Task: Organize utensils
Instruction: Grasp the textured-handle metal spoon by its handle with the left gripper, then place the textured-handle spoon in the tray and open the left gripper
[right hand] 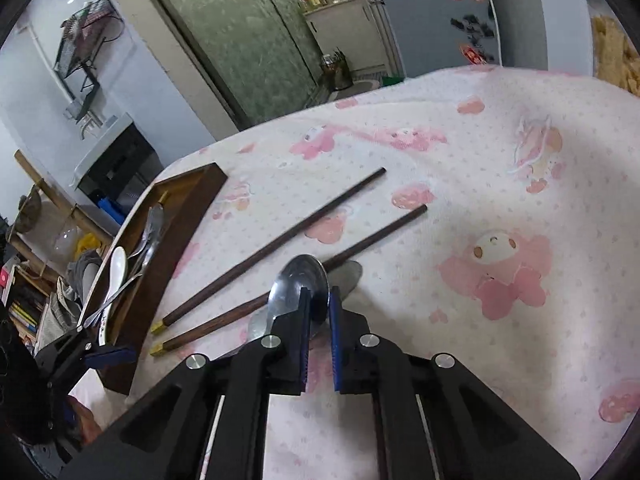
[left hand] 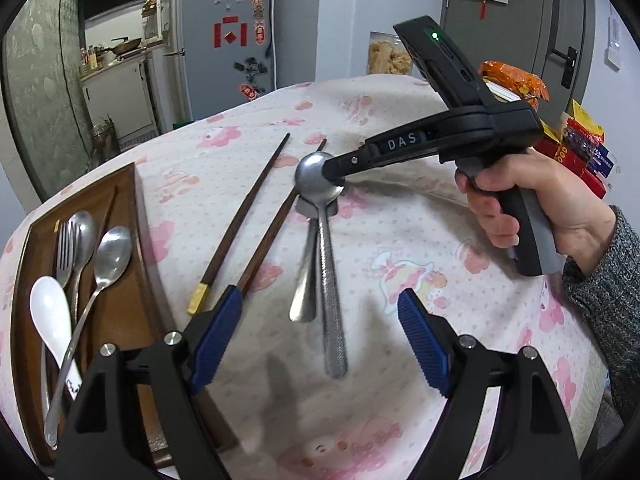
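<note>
A steel spoon with a textured handle [left hand: 330,280] lies across a second, smooth steel spoon [left hand: 303,292] on the pink tablecloth. My right gripper [left hand: 334,174] is shut on the rim of the top spoon's bowl [right hand: 300,280]; in the right wrist view the right gripper [right hand: 320,312] has its blue pads nearly together. My left gripper [left hand: 320,340] stands open, its pads on either side of the textured handle's end without touching it. Two dark wooden chopsticks [left hand: 244,216] lie just left of the spoons.
A wooden tray [left hand: 120,184] at the table's left edge holds a fork [left hand: 64,248], steel spoons [left hand: 112,252] and a white ceramic spoon [left hand: 50,312]. A person's hand [left hand: 520,200] holds the right gripper. Snack packs [left hand: 516,80] and a jar [left hand: 388,56] stand at the far right.
</note>
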